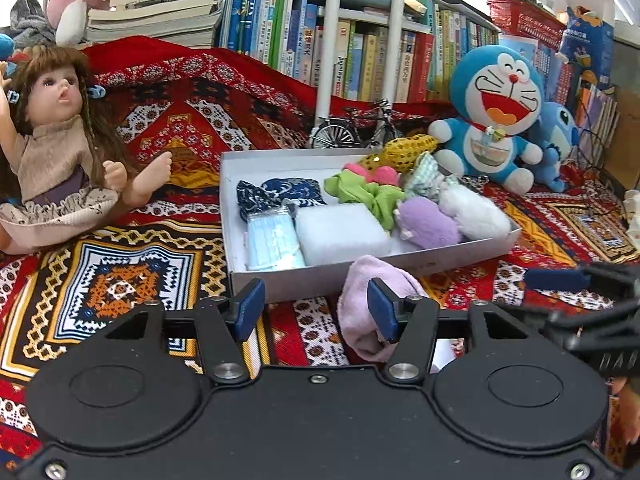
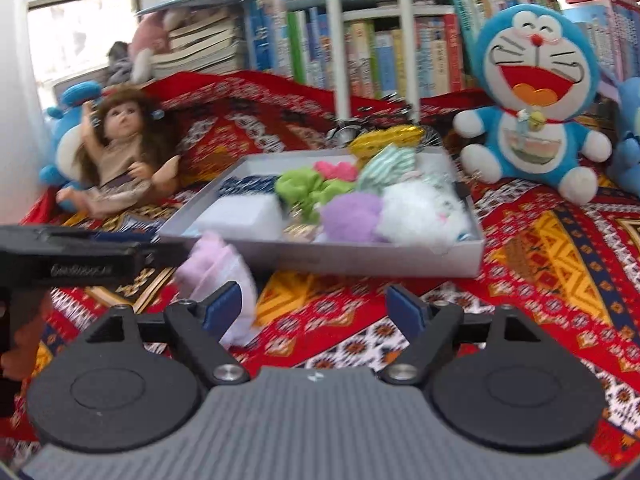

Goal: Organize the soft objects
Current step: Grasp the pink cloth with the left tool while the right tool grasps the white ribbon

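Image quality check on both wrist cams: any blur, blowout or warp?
Left wrist: sharp; fisheye bends the bookshelf into an arc, and the window top right is slightly blown out. Right wrist: motion-smeared throughout, with the pink cloth and white box soft-edged, the window top left washed to white, and dark vignette in the corners.

This is a lived-in home, most likely a child's room or study corner. A long row of books lines the far side, with more books stacked flat at the far left. Toys sit about on a red patterned cloth: a long-haired doll at the left, a blue cat plush at the right, and a small model bicycle between them.
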Demonstrator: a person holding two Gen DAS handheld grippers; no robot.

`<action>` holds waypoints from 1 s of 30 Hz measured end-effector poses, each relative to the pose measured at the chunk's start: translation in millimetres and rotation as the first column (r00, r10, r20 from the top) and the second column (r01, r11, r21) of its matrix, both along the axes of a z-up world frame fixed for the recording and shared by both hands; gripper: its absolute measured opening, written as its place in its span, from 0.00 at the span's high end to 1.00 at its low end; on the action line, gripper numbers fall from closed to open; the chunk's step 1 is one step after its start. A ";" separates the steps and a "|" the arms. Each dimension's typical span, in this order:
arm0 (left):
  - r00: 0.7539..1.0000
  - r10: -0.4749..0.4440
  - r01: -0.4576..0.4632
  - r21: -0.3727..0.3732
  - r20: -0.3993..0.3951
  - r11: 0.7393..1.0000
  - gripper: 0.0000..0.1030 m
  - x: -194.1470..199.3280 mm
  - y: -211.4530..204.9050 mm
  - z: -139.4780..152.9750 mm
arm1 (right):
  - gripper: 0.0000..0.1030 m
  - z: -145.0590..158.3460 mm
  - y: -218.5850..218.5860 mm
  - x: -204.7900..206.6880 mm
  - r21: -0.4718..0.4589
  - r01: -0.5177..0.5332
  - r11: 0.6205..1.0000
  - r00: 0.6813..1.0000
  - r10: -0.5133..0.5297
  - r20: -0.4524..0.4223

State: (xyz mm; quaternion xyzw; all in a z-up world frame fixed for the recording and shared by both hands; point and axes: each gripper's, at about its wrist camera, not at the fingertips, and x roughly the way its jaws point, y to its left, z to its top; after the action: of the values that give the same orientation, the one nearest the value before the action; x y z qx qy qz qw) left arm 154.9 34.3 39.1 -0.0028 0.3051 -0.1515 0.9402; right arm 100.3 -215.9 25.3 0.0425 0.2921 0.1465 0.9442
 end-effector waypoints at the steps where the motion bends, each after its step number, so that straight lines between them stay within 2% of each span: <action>1: 1.000 -0.005 0.005 -0.007 -0.003 1.000 0.44 -0.8 0.1 0.6 | 0.15 -1.1 1.9 -2.1 -0.001 -0.013 1.000 1.000 0.013 -0.003; 8: 0.998 -0.062 0.060 -0.050 -0.029 0.997 0.35 -3.9 -6.2 0.9 | 0.15 -8.9 16.9 -12.7 -0.020 -0.089 0.996 0.996 0.089 -0.015; 11: 0.997 -0.073 0.070 -0.053 -0.039 0.996 0.33 -4.0 -12.8 -1.3 | 0.14 -11.2 23.9 -15.0 -0.035 -0.115 0.993 0.993 0.114 -0.016; 24: 0.990 -0.091 0.082 -0.088 -0.108 0.993 0.32 12.0 -28.4 -12.6 | 0.14 -18.6 52.4 -14.0 -0.062 -0.157 0.986 0.988 0.156 -0.019; 30: 0.986 -0.098 0.084 -0.107 -0.135 0.991 0.35 18.5 -29.3 -15.4 | 0.14 -21.9 59.5 -10.3 -0.061 -0.159 0.985 0.987 0.157 -0.032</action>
State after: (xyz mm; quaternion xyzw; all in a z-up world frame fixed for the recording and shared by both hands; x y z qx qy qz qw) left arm 173.4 5.0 23.7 -0.0472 0.3621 -0.2090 0.9072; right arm 90.0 -156.4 3.4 -0.0089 0.3118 0.2109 0.9264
